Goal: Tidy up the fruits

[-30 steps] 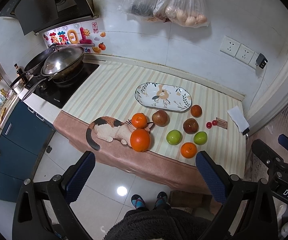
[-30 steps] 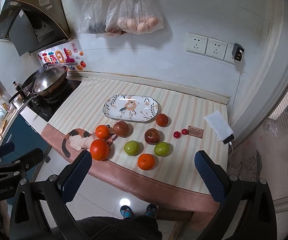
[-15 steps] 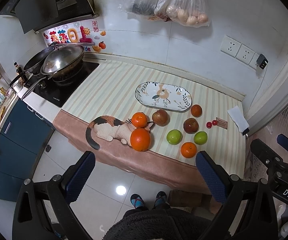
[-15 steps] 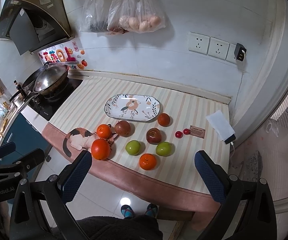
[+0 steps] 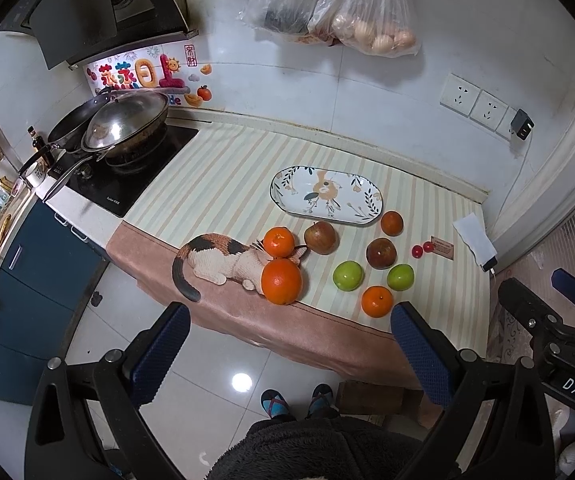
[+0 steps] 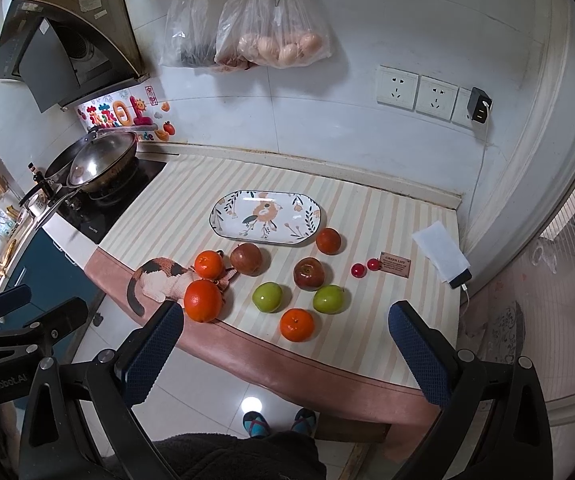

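Observation:
Loose fruit lies on the striped counter mat in front of an empty oval patterned plate (image 5: 325, 195) (image 6: 265, 216). There is a big orange (image 5: 281, 281) (image 6: 202, 301), smaller oranges (image 5: 278, 241) (image 6: 296, 324), two green apples (image 5: 348, 275) (image 6: 328, 299), two reddish-brown apples (image 5: 320, 237) (image 6: 308, 274) and two small red fruits (image 6: 357, 269). My left gripper (image 5: 289, 350) hangs open well above the floor, short of the counter's front edge. My right gripper (image 6: 285, 350) is open too, held high before the same edge, with nothing between its fingers.
A wok (image 5: 125, 122) sits on the stove at the left. Plastic bags (image 6: 275, 28) hang on the wall behind. A cat figure (image 5: 223, 258) lies by the big orange, a small card (image 6: 395, 264) and a white packet (image 6: 441, 250) at the right. The person's feet (image 6: 277, 424) stand below.
Both grippers have drifted slightly; the right wrist view has shifted a little, so the counter sits marginally further right. No fruit has moved and both grippers stay open.

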`<state>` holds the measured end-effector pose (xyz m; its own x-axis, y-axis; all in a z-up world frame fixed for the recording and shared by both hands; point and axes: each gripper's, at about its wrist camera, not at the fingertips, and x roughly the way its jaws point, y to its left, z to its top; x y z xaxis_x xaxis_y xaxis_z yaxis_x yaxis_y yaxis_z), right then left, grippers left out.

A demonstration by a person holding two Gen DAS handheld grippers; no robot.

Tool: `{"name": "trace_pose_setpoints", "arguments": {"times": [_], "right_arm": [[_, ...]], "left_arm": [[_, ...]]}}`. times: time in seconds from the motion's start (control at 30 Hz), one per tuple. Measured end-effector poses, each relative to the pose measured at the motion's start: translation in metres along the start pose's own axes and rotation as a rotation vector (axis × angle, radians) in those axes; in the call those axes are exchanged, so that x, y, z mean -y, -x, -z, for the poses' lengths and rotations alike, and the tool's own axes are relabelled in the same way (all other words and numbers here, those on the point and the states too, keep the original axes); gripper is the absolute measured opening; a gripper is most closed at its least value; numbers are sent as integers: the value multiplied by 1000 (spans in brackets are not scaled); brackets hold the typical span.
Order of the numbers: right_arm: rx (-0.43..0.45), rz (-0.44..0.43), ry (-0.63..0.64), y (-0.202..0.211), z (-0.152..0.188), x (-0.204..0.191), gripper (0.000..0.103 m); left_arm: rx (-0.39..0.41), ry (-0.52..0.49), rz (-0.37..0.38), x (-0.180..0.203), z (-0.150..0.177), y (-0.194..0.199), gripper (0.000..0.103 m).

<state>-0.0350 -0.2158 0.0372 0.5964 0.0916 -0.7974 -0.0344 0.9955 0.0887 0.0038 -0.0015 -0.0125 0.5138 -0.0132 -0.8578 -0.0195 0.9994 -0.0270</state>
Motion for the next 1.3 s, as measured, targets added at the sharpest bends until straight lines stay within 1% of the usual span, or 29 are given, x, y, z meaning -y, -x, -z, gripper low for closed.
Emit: {"name": "trace_pose_setpoints", "arguments": {"times": [0.53, 0.6, 0.67, 0.73, 0.83, 0.9, 1.0, 1.1, 1.17, 1.23, 1.3], "right_arm": [[3, -4, -1, -5, 4, -5, 103], [10, -4, -12, 4, -3, -7, 103], [16, -5, -36, 2, -5, -5, 103], [27, -9, -87, -4, -8, 2, 103], [30, -2, -157, -21, -11, 11, 103], [25, 16, -187, -39, -12, 15, 103], [-7, 26, -227, -74, -13, 17, 103], [-76, 17, -267, -116, -10, 20, 103], [-147, 8, -289, -147, -5, 22, 103], [-210, -18, -310, -176, 2, 25, 103], [-273, -19, -307, -207, 9, 23, 103]], "left_arm": [[4, 1, 2, -4, -8, 1, 103], [11, 1, -2, -6, -11, 0, 103], [34, 6, -19, -10, -16, -1, 103], [57, 10, -54, -17, -20, -3, 103], [72, 17, -104, -30, -30, -20, 103], [78, 13, -138, -39, -37, -38, 103], [38, 6, -161, -55, -42, -74, 103], [-47, 12, -143, -69, -46, -116, 103], [-122, 19, -111, -73, -48, -146, 103], [-210, 25, -80, -76, -48, -178, 103], [-301, 30, -49, -73, -44, -212, 101]]}}
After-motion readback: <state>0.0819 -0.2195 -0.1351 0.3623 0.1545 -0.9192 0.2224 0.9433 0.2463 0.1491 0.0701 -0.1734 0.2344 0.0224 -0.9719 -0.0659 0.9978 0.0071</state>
